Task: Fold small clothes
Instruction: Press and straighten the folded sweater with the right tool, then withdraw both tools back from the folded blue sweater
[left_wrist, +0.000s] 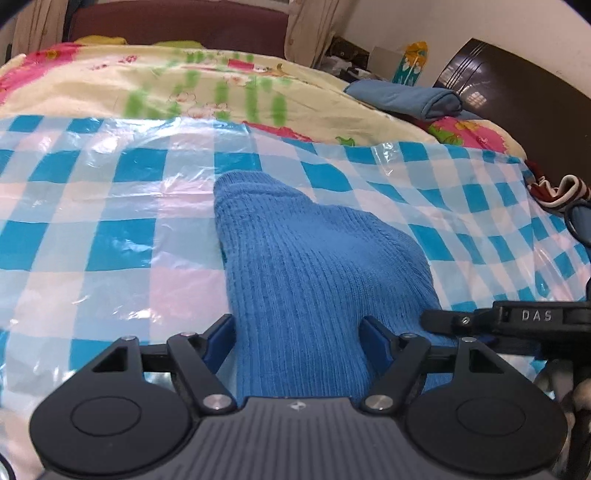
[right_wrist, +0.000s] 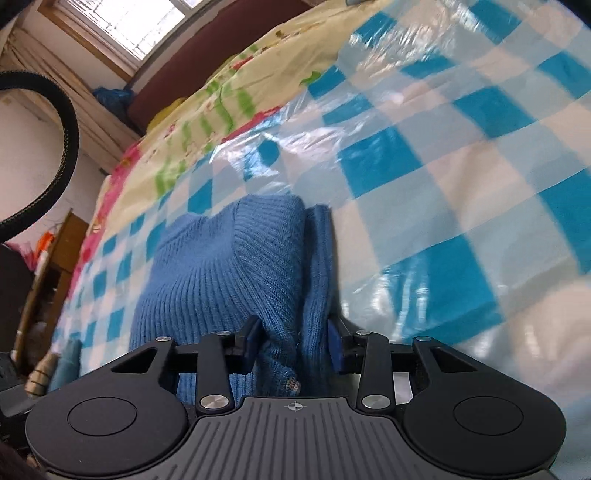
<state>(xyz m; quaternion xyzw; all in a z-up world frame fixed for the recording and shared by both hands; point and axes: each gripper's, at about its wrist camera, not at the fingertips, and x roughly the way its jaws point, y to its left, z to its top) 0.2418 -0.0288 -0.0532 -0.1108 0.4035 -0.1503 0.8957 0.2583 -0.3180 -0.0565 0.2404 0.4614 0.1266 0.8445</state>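
Note:
A blue ribbed knit sweater (left_wrist: 306, 266) lies on the blue-and-white checked plastic sheet (left_wrist: 110, 206) on the bed. My left gripper (left_wrist: 297, 332) has its blue pads on both sides of the sweater's near end and grips it. In the right wrist view the same sweater (right_wrist: 221, 266) lies folded over, and my right gripper (right_wrist: 291, 343) is shut on a bunched edge of it. The right gripper's black body (left_wrist: 532, 317) shows at the right edge of the left wrist view, close beside the left one.
A floral yellow and pink bedsheet (left_wrist: 177, 81) lies beyond the checked sheet. A folded blue cloth (left_wrist: 410, 98) sits at the far right of the bed. A striped garment (left_wrist: 557, 188) lies at the right edge. A dark headboard (left_wrist: 517, 92) stands behind.

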